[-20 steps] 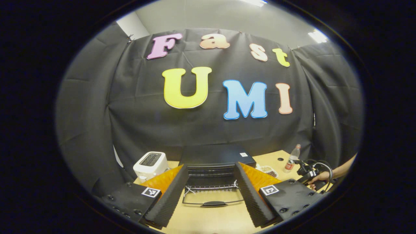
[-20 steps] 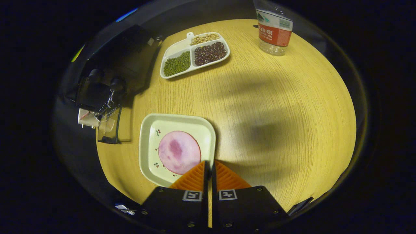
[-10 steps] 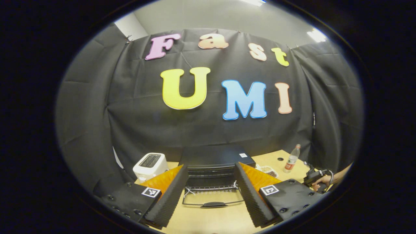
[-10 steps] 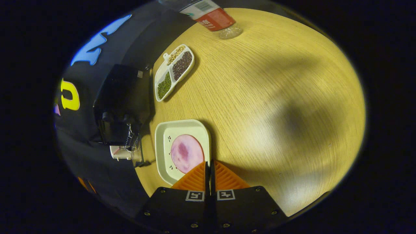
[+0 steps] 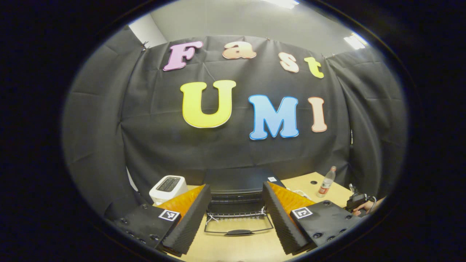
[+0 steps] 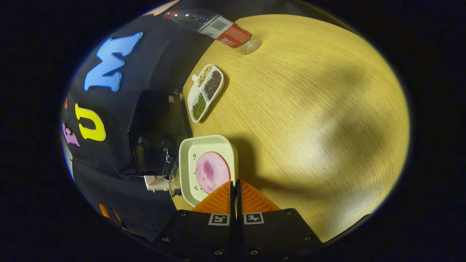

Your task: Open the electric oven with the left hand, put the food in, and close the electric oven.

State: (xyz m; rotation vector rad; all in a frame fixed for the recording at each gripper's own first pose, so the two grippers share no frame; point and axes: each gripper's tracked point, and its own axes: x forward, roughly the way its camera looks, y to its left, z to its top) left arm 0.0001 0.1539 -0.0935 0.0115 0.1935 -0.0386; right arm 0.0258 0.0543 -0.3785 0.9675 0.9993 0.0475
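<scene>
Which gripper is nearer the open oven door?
Left. The left gripper faces the oven door, lying between its fingers; the right gripper grips the plate beside the oven.

oven (image 5: 238, 182) door (image 5: 238, 222) down, mouth unblocked, toaster (image 5: 168, 187) left, bottle (image 5: 326, 182) right

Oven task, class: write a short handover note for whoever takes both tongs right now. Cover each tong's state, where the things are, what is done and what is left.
Left tongs: open, holding nothing, facing the oven, whose door is already down.
Right tongs: shut on the rim of the white plate, which carries the round pink slice and sits beside the oven.
Also on the table: divided bean dish, bottle, toaster.
Done: oven opened, plate gripped.
Left: slide the plate into the oven, release it, close the door with the left tongs.
</scene>
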